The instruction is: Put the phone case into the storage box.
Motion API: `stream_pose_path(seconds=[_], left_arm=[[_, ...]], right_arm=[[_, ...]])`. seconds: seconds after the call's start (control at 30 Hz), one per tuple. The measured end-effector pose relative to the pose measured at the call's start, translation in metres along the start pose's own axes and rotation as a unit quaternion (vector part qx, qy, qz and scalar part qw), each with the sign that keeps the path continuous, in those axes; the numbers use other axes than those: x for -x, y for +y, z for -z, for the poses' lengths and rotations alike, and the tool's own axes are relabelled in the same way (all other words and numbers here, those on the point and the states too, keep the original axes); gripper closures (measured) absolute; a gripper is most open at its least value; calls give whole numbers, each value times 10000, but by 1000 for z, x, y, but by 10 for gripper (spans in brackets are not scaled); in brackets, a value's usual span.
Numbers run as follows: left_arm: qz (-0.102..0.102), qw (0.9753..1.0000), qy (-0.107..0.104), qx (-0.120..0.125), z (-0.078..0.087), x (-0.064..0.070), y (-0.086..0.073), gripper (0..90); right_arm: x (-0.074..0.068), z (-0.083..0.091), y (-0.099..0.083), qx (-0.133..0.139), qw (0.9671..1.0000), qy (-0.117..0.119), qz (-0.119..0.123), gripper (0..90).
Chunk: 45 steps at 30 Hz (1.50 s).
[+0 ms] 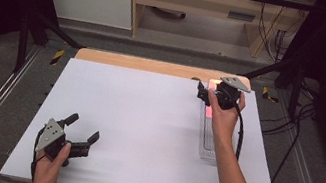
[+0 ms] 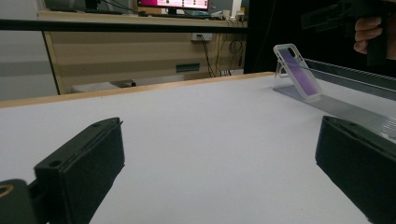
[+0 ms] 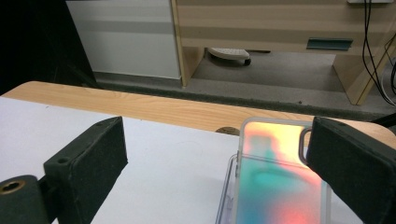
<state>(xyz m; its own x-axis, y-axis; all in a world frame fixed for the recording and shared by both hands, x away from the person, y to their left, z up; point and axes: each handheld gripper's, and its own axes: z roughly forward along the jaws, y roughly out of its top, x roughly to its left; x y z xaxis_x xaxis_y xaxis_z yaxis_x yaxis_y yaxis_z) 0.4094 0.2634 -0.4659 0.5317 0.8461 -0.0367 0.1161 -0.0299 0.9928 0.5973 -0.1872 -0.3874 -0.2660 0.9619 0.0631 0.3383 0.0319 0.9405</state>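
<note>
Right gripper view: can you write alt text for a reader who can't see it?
An iridescent phone case leans on a clear stand on the white table, just ahead of the right tool, whose two black jaws stand open with nothing between them. Beyond the table's wooden edge are a grey floor and wooden furniture.

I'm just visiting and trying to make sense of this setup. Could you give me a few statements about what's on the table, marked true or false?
1. The left claw is open. True.
2. The phone case lies flat on the table. False: it leans tilted on a clear stand.
3. The right claw is clamped on the case. False: its jaws are spread and nothing is gripped.
4. The case sits at the table's far right. True.
5. The left claw holds a phone. False: it holds nothing.
</note>
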Motion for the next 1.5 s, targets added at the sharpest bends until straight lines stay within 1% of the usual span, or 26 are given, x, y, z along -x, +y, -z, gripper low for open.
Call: stream_pose_path(seconds=[0.23, 0.47, 0.6, 0.7, 0.73, 0.9, 1.0, 1.27, 1.37, 1.4, 1.5], left_arm=[[-59, 10000, 2, -31, 0, 1, 0, 10], [-60, 10000, 13, -38, 1, 0, 0, 10], [-58, 10000, 29, -28, 1, 0, 0, 10], [-25, 10000, 24, -32, 0, 0, 0, 10], [-57, 10000, -2, -47, -1, 1, 0, 10], [-72, 10000, 6, -54, 0, 1, 0, 10], [-18, 10000, 21, -51, 0, -1, 0, 10], [-132, 9999, 41, -68, 2, 0, 1, 12], [-222, 9996, 87, -133, 2, 0, 1, 12], [-214, 9997, 87, -123, 2, 0, 1, 12], [-233, 9996, 108, -93, 3, 0, 1, 11]], right_arm=[[-7, 7, 0, -37, 9999, 107, 2, 47], [-9, 15, 2, -85, 9993, 352, -6, 46], [-11, 21, 5, -28, 9990, 437, -4, 47], [-15, 27, 6, 1, 9985, 554, -45, 49], [-16, 29, 6, 19, 9983, 588, -51, 48], [-22, 39, 6, 72, 9974, 709, -72, 37], [-24, 44, 6, 107, 9968, 785, -94, 35], [-28, 59, 8, 170, 9951, 974, -5, 36], [-27, 63, 8, 159, 9950, 987, 60, 42], [-27, 65, 8, 140, 9953, 958, 73, 46], [-24, 69, 9, 167, 9950, 983, 49, 47]])
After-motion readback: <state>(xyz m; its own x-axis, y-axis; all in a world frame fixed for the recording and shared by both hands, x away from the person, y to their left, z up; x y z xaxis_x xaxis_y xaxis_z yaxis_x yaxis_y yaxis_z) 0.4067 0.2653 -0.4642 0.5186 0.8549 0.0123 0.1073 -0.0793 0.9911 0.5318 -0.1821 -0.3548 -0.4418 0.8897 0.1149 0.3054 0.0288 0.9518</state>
